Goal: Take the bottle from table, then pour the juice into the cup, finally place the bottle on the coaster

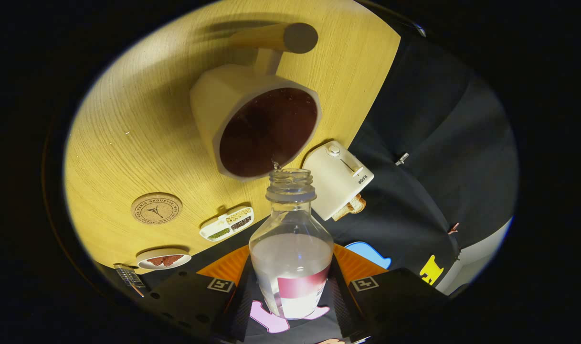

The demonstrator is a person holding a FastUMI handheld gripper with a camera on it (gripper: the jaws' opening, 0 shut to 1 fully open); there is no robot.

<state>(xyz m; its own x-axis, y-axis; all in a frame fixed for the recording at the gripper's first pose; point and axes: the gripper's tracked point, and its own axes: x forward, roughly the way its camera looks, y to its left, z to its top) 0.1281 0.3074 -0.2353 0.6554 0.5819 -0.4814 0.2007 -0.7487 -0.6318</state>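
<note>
Clamping the bottle [291, 248] from both sides, the gripper [291, 291] has its fingers pressed on the lower body around the label band, so the bottle sits squarely between them and is carried tipped forward over the table [123, 138]. It looks mostly drained, with a cloudy film on the inside of its wall. Its open, capless neck points at the near rim of the cup [259, 126], and a small drop hangs right at the lip, just shy of the rim.

Just ahead of the fingers, the cup is a pale faceted mug with a long wooden handle, and it holds dark juice close to the brim. I judge the pouring step to be at its tail end. To finish it well, keep the neck over the cup's opening until the last drip falls, then roll the bottle upright slowly so nothing runs down the outside or onto the wood. Hold the squeeze constant; a thin plastic wall may flex and slip if the grip eases.

Beyond and to one side lies the round coaster [156, 208], well apart from the cup, with a small divided tray [227, 223] and a little dish [163, 258] near it. A toy toaster [338, 179] stands beside the cup at the table's edge, so the swing toward the coaster should clear these.
</note>
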